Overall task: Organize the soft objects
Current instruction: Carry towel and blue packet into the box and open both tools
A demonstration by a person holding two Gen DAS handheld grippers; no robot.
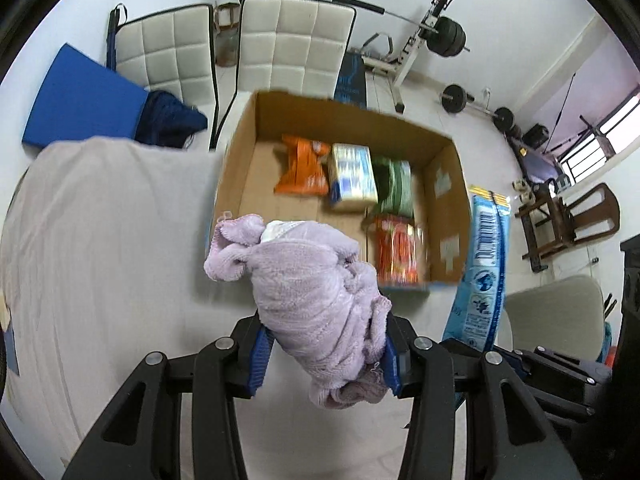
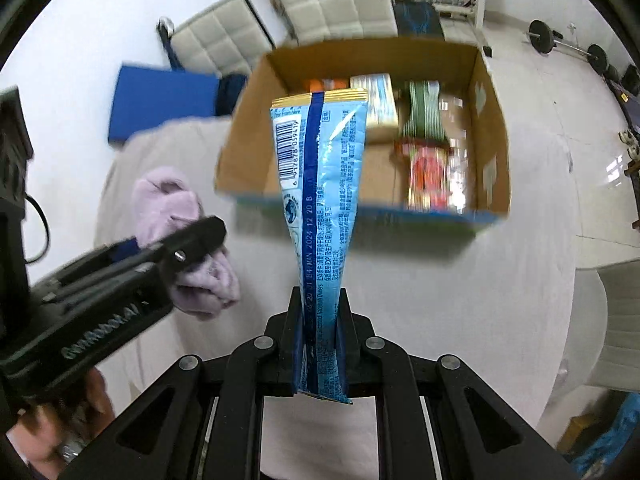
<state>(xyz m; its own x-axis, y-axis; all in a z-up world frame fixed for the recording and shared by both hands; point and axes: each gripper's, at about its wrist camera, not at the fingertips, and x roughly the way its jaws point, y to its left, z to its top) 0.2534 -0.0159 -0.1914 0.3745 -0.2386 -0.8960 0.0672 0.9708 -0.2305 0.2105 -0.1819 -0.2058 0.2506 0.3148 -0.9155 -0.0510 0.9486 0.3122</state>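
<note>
A lilac fleece cloth (image 1: 316, 312), crumpled into a thick roll, is held up above the pale tablecloth, near the front wall of the open cardboard box (image 1: 240, 168). A long light-blue snack packet (image 2: 320, 216) with a barcode stands upright, pinched at its lower end, in front of the box, which contains several packets.

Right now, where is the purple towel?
The purple towel is bunched in the left tool, held above the cloth-covered table just short of the cardboard box. The right wrist view shows it left of the blue packet.
</note>
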